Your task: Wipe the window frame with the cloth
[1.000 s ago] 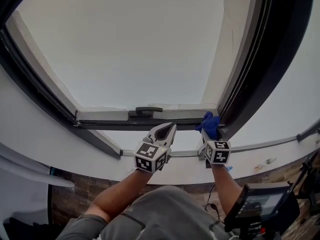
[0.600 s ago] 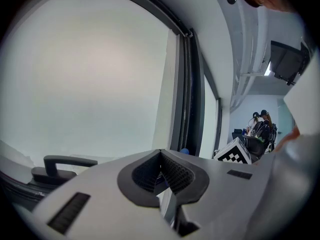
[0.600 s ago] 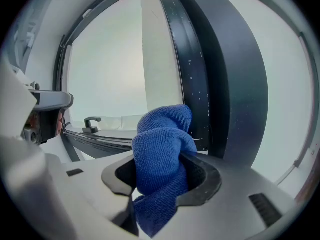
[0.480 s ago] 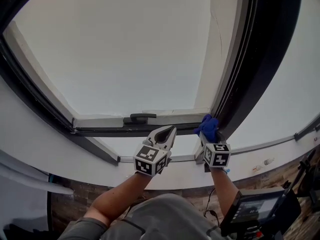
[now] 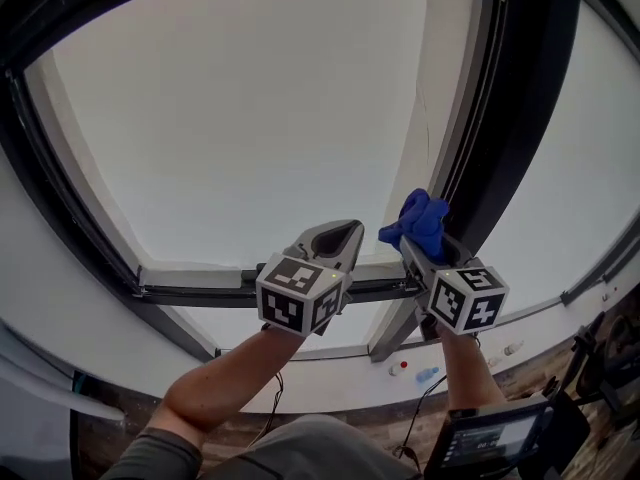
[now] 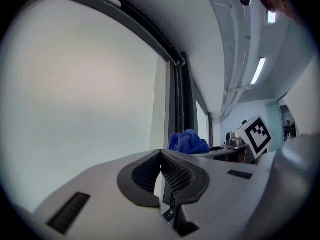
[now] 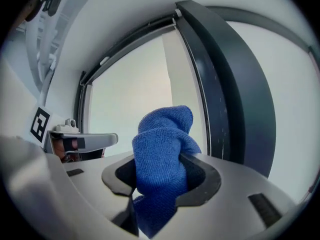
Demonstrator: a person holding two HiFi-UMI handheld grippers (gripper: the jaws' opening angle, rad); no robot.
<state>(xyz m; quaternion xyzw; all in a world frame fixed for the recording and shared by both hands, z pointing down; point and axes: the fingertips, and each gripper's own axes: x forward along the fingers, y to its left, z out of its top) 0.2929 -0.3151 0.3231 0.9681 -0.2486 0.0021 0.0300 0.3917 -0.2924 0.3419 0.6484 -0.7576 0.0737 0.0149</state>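
Note:
A bunched blue cloth (image 5: 418, 223) sticks out of my right gripper (image 5: 426, 244), which is shut on it. The cloth rests against the dark upright window frame (image 5: 500, 148), a little above the lower crossbar (image 5: 200, 293). In the right gripper view the cloth (image 7: 163, 149) fills the jaws, with the dark frame (image 7: 227, 94) just to its right. My left gripper (image 5: 336, 232) hovers beside it to the left, in front of the pane, shut with nothing in it. In the left gripper view the jaws (image 6: 163, 158) meet, and the cloth (image 6: 188, 142) shows beyond them.
The white sill (image 5: 330, 383) runs below the window with a small bottle (image 5: 426, 375) on it. A screen on a stand (image 5: 492, 436) is at the lower right. A second pane (image 5: 600, 158) lies right of the dark upright. The person's forearms reach up from below.
Both grippers have risen. The cloth has moved from the frame's lower corner up along the dark upright. The head view has tilted upward.

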